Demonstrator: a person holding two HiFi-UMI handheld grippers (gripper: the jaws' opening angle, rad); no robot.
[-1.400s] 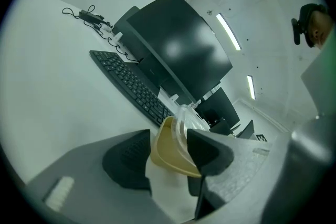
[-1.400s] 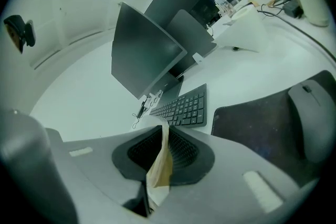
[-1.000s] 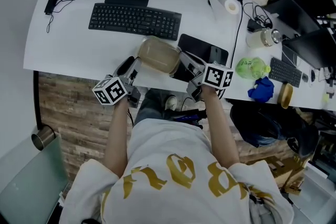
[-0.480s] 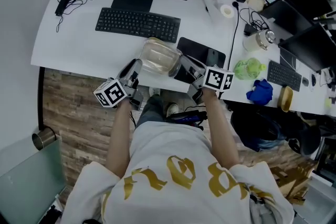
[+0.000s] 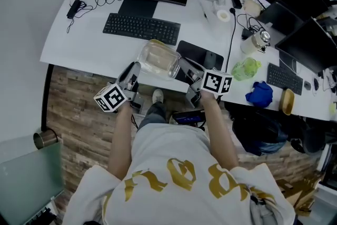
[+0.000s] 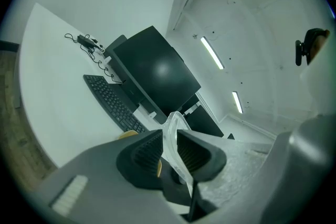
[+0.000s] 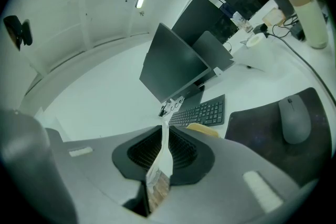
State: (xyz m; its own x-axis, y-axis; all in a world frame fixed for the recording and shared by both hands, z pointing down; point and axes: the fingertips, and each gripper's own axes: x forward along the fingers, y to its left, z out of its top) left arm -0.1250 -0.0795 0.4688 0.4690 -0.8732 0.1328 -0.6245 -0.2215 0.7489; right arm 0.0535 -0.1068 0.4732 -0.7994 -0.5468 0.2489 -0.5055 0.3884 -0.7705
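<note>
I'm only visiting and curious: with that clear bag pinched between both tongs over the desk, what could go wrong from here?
1. The left tongs and right tongs each pinch only a thin edge of the clear bag. The film might slip out and drop near the keyboard or off the desk edge.
2. Pulled between two grips, the thin film could tear.

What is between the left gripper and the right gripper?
A clear plastic bag spans the gap, as the head view shows; the left gripper and the right gripper are each shut on one edge of it.
</note>
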